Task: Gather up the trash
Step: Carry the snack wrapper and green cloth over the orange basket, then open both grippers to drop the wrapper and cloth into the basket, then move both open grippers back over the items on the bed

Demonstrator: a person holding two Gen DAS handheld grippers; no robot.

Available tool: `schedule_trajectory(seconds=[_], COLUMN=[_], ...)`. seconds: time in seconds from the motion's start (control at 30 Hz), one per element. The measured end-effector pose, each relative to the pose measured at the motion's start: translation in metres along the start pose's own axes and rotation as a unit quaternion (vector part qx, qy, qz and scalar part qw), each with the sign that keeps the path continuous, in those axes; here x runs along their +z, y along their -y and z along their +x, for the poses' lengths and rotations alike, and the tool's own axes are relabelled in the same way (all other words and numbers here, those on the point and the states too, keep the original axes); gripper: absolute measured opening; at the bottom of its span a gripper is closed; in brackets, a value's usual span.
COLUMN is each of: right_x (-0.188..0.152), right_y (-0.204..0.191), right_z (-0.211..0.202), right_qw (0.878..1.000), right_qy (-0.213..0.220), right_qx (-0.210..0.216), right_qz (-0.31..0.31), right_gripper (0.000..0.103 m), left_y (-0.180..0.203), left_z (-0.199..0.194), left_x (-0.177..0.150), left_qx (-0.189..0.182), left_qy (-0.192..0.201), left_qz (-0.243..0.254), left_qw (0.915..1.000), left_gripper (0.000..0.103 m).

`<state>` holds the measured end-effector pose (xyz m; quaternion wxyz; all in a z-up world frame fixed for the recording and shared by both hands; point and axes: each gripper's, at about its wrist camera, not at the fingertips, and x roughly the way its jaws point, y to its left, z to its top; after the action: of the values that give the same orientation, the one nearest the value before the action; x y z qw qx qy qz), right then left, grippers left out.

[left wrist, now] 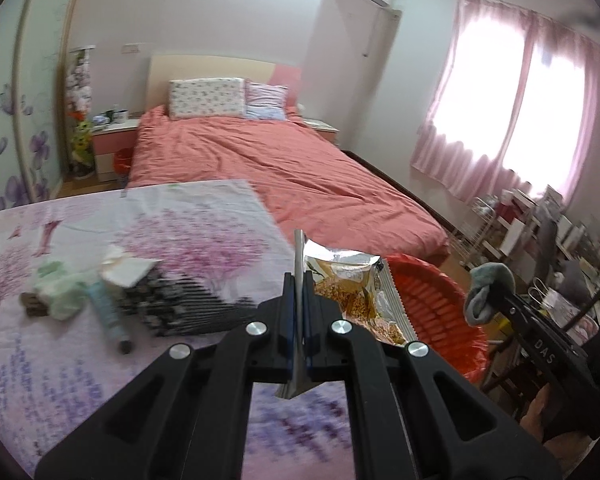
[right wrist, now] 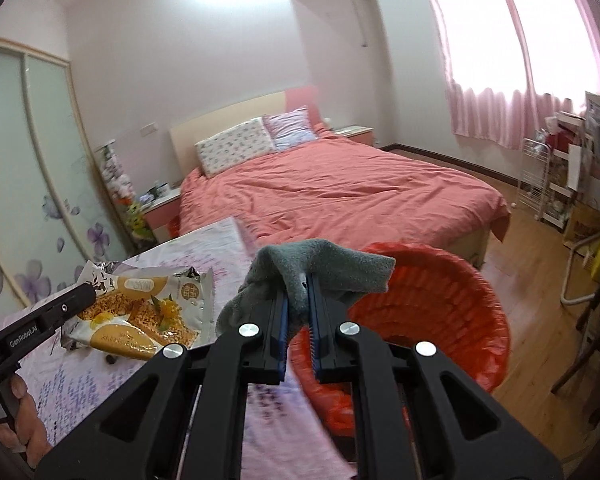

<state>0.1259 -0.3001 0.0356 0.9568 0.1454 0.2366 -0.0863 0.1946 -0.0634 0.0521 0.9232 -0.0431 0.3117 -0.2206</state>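
The left gripper [left wrist: 299, 280] clamps a crinkled foil snack wrapper [left wrist: 352, 288] and the right gripper [right wrist: 298, 300] a grey sock [right wrist: 320, 268], both needing release over the red-lined bin [right wrist: 440, 304].

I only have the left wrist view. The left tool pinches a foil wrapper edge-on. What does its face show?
Observer: In the right wrist view, the opened foil snack wrapper is printed yellow with nut-bar pictures. The left tool grips it at one edge.
Operator: How does the right tool hold that grey thing?
Observer: The right tool is shut on the grey fabric sock, which is bunched between its blue pads.
Operator: Is anything on the cloth near the wrapper?
Observer: A small dark crumb lies on the floral tablecloth, just below the wrapper in the picture.
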Motion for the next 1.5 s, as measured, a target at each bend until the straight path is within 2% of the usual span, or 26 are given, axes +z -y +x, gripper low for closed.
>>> schedule_trajectory(seconds=[0.27, 0.47, 0.53, 0.57, 0.63, 0.67, 0.7, 0.77, 0.83, 1.07, 1.2, 1.5], right_x=[0.005, 0.006, 0.005, 0.005, 0.002, 0.000, -0.001, -0.006, -0.011, -0.008, -0.004, -0.004], right_y=[0.046, 0.076, 0.083, 0.088, 0.093, 0.095, 0.096, 0.095, 0.092, 0.095, 0.089, 0.052], right_z=[0.014, 0.036, 0.041, 0.046, 0.053, 0.054, 0.055, 0.057, 0.058, 0.056, 0.052, 0.049], right_qw=[0.999, 0.997, 0.996, 0.996, 0.995, 0.995, 0.994, 0.994, 0.995, 0.994, 0.994, 0.997], right_qy=[0.003, -0.007, -0.011, -0.017, -0.027, -0.031, -0.035, -0.041, -0.045, -0.052, -0.050, -0.056], right_qx=[-0.026, -0.039, -0.043, -0.042, -0.041, -0.041, -0.041, -0.039, -0.045, -0.050, -0.052, -0.037], right_qz=[0.034, 0.066, 0.074, 0.080, 0.089, 0.090, 0.092, 0.089, 0.081, 0.085, 0.078, 0.044], right_gripper=[0.009, 0.009, 0.010, 0.010, 0.019, 0.029, 0.035, 0.044, 0.049, 0.049, 0.049, 0.049], left_y=[0.052, 0.087, 0.096, 0.100, 0.104, 0.106, 0.106, 0.103, 0.099, 0.081, 0.071, 0.015], left_z=[0.045, 0.094, 0.112, 0.121, 0.134, 0.139, 0.146, 0.155, 0.158, 0.150, 0.136, 0.097], left_x=[0.002, 0.000, -0.003, -0.005, -0.009, -0.011, -0.013, -0.018, -0.022, -0.018, -0.016, -0.018], left_qx=[-0.038, -0.059, -0.062, -0.063, -0.059, -0.058, -0.058, -0.054, -0.047, -0.029, -0.012, 0.042], left_qy=[-0.020, -0.047, -0.061, -0.069, -0.078, -0.083, -0.091, -0.102, -0.106, -0.101, -0.091, -0.080], left_qz=[0.031, 0.049, 0.056, 0.058, 0.060, 0.062, 0.062, 0.061, 0.060, 0.054, 0.058, 0.047], left_qw=[0.9986, 0.9960, 0.9946, 0.9939, 0.9934, 0.9930, 0.9923, 0.9915, 0.9914, 0.9929, 0.9941, 0.9948], left_gripper=[0.005, 0.005, 0.009, 0.014, 0.020, 0.025, 0.027, 0.029, 0.033, 0.036, 0.042, 0.048])
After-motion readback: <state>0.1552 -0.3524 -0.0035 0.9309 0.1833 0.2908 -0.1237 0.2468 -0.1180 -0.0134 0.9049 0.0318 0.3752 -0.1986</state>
